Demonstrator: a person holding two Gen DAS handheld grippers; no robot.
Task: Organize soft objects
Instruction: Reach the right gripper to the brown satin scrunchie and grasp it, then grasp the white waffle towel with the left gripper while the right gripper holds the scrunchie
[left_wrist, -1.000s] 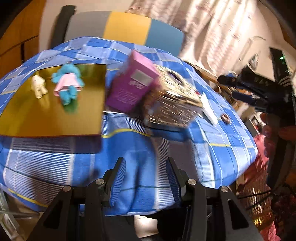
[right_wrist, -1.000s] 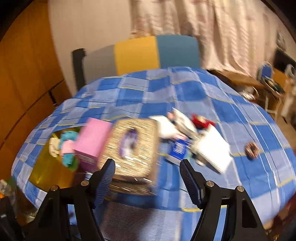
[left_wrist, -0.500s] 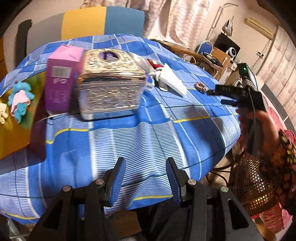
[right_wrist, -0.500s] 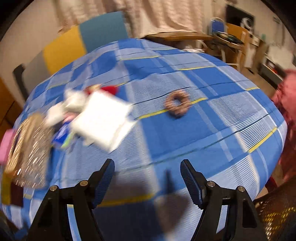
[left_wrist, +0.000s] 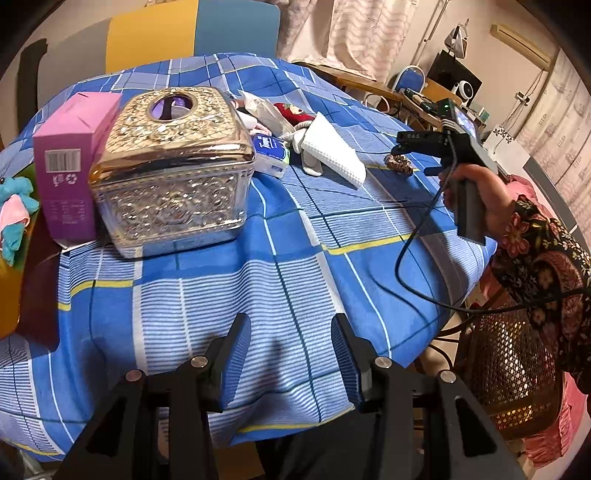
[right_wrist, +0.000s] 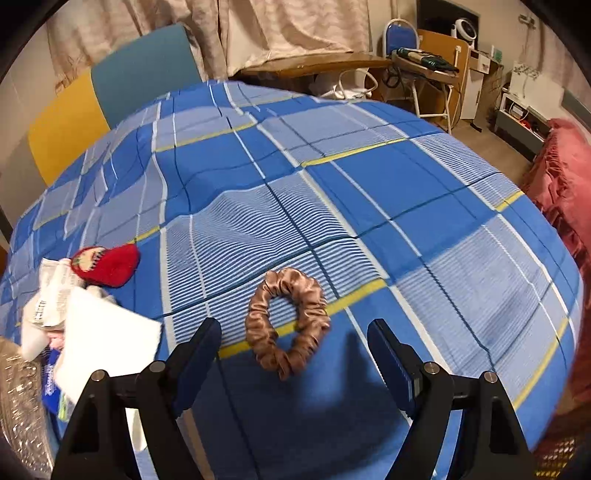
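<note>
Satin-brown scrunchie (right_wrist: 289, 322) lies flat on the tablecloth (right_wrist: 369, 192) toward the table's right edge, framed by the spread, empty right gripper (right_wrist: 293, 347). The left gripper (left_wrist: 291, 354) is spread too. Cloth may be pinched along with it if descent is too deep.

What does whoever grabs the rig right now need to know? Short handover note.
Left gripper: open, empty, low over the near table edge.
Right gripper: open, empty, lined up just short of the brown scrunchie, not touching.
Done: blue-pink plush toy lies at far left on the yellow tray.
Left: scrunchie, red knit piece, white cloth and the small packets beside the gold tissue box lie loose on the tablecloth.
</note>
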